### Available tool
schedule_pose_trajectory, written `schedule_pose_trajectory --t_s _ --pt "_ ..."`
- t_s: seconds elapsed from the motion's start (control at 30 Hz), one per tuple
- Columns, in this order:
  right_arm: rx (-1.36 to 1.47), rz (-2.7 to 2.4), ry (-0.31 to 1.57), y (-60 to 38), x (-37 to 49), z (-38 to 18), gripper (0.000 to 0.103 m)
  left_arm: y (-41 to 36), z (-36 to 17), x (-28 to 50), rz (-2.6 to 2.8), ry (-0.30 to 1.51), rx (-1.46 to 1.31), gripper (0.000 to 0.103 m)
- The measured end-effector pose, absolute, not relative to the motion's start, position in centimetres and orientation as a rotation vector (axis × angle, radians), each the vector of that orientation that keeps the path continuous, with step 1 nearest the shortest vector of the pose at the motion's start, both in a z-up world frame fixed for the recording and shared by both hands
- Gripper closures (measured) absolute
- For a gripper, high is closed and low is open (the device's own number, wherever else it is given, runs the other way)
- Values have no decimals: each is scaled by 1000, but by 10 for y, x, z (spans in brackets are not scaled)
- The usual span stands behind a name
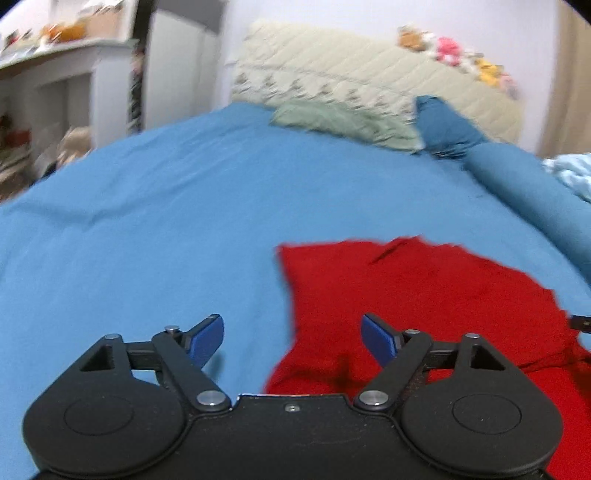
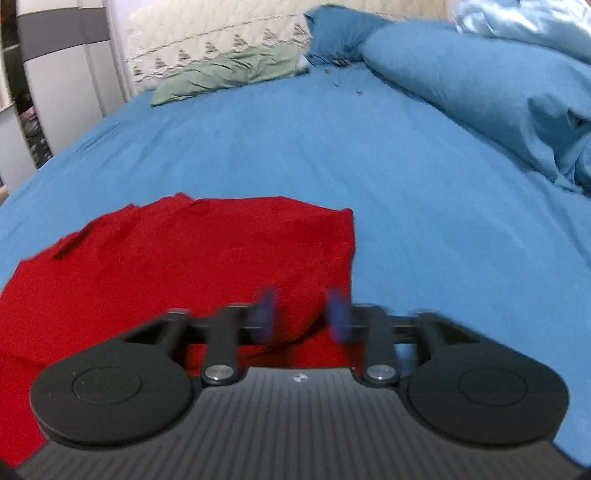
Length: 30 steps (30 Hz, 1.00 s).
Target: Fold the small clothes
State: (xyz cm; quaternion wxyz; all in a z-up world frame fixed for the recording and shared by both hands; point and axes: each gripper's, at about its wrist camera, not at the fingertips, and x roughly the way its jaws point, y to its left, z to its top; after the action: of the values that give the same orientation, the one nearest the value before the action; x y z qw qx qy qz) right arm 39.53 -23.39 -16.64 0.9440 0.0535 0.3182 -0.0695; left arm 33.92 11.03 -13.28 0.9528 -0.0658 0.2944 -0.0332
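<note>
A red garment (image 1: 424, 306) lies spread on the blue bed sheet (image 1: 147, 229). In the left wrist view it fills the lower right. My left gripper (image 1: 292, 338) is open and empty, straddling the garment's left edge just above it. In the right wrist view the garment (image 2: 177, 266) fills the lower left. My right gripper (image 2: 301, 314) is partly open with blurred blue pads (image 2: 266, 312), over the garment's right edge, and holds nothing that I can see.
A green cloth (image 1: 343, 123) and a cream quilted headboard (image 1: 369, 74) are at the far end of the bed. A rolled blue duvet (image 2: 480, 96) and a pale blue fabric (image 2: 524, 26) lie at the right. White shelves (image 1: 55, 92) stand to the left.
</note>
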Motion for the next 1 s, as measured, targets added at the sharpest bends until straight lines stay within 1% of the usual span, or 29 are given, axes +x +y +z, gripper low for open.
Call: schedule_pose_trajectory --t_s 0.07,0.17,0.3,0.33,0.43,0.53,0.63,0.77,0.83,0.93,1.0 --pt "55 -105 584 -223 386 -162 18 95 -129 345 -129 597 -119 14" --pt "41 -25 588 -209 393 -165 18 73 -140 355 -206 642 -123 14" --pt "62 -43 670 -213 414 -186 18 56 -168 364 -206 726 -68 14" --pt "81 -55 688 -217 417 -192 18 53 -173 362 -206 721 -53 14" --pt "122 -53 672 -222 417 -196 18 52 -173 360 -205 713 -43 14" --pt "151 -27 651 -221 419 -182 17 52 -172 359 -206 717 -57 14" --pt "163 -12 621 -219 442 -169 16 52 -171 361 -207 725 -69 14" --pt "134 -54 756 -227 494 -186 15 58 -171 365 -216 731 -64 14" --pt "91 -86 727 -230 500 -187 14 58 -170 366 -217 734 -63 14" --pt "95 -143 734 -237 509 -184 14 57 -170 367 -212 736 -57 14" --pt "106 -151 721 -239 498 -175 14 54 -166 365 -202 738 -52 14"
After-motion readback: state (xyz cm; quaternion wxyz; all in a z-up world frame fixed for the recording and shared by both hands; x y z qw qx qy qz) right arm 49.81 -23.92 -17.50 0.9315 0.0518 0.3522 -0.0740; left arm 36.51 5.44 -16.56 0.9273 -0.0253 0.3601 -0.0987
